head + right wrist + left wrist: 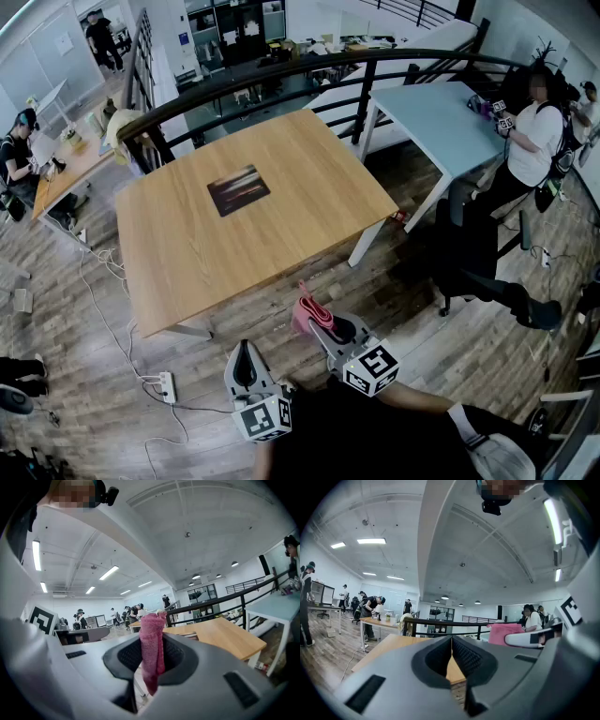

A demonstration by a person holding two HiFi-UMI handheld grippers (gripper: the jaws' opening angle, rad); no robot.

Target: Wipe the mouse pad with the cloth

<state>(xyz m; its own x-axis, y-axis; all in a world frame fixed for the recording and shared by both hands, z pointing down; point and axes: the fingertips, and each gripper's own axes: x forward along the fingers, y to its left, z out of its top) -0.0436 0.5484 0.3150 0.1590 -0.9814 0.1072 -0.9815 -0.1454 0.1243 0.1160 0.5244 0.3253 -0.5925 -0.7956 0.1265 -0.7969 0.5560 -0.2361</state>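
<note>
Your left gripper (pixel 245 349) hangs short of the near edge of the worktop (pixel 309 178), jaws pressed together on nothing, spare for now. Your right gripper (pixel 317 323) hangs beside it, also off the worktop. Near the worktop's middle lies the mouse pad (pixel 238 189), flat and unwiped. The pink cloth (pixel 152 645) stands clamped between your right jaws, ends free, probably so one can drag across the pad.

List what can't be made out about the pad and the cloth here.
- Pad: head view, too small and blurred to show its print or any dirt.
- Cloth: right gripper view and head view, bunched between the fingers of the right gripper, so its full extent and its folded-in faces are hidden.
</note>
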